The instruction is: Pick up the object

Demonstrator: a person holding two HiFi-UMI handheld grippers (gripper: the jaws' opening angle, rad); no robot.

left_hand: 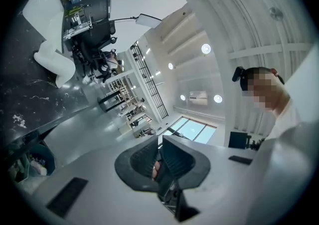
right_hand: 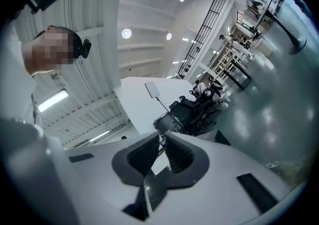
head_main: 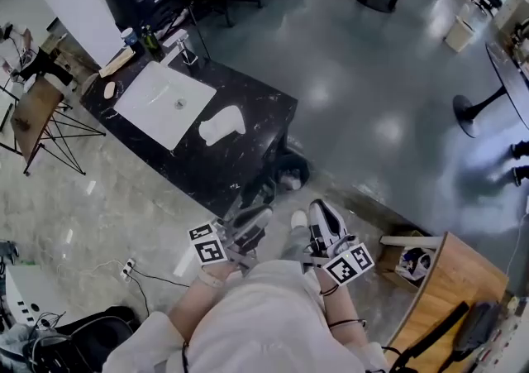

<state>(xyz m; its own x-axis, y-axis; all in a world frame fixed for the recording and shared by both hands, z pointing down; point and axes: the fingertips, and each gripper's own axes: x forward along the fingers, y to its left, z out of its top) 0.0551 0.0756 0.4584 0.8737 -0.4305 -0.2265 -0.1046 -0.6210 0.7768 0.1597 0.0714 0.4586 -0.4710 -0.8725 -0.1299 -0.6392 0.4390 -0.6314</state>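
Ahead and below: a black stone counter [head_main: 256, 111] with a white sink [head_main: 161, 102] set in it, a tap [head_main: 183, 49] and some bottles [head_main: 149, 39] at the far edge. On the counter top, just right of the sink: a crumpled white cloth [head_main: 221, 125], lying loose, touched by nothing. Seen again at the upper left of the left gripper view [left_hand: 54, 62], on the same dark top.

Round about: a folding wooden table [head_main: 33, 111] to the left of the counter, a power strip [head_main: 128, 268] on the pale floor, a dark bin [head_main: 289, 171] against the counter's near corner, a wooden board [head_main: 450, 280] at lower right. Farther off, across the grey floor, a round table foot [head_main: 471, 111] and a pale waste bin [head_main: 460, 32]. Nothing between the cloth and the person but the counter's near edge and open floor.

Both tools drawn in close to the chest, well apart from the cloth, marker cubes facing up. Left gripper [head_main: 252, 221] [left_hand: 158, 144] tilted up toward the ceiling lights, jaws clenched together, tips touching, nothing between them. Right gripper [head_main: 321, 216] [right_hand: 162, 141] likewise raised and tilted, aimed past an office chair [right_hand: 187, 112] at the ceiling, jaws pressed together, empty.
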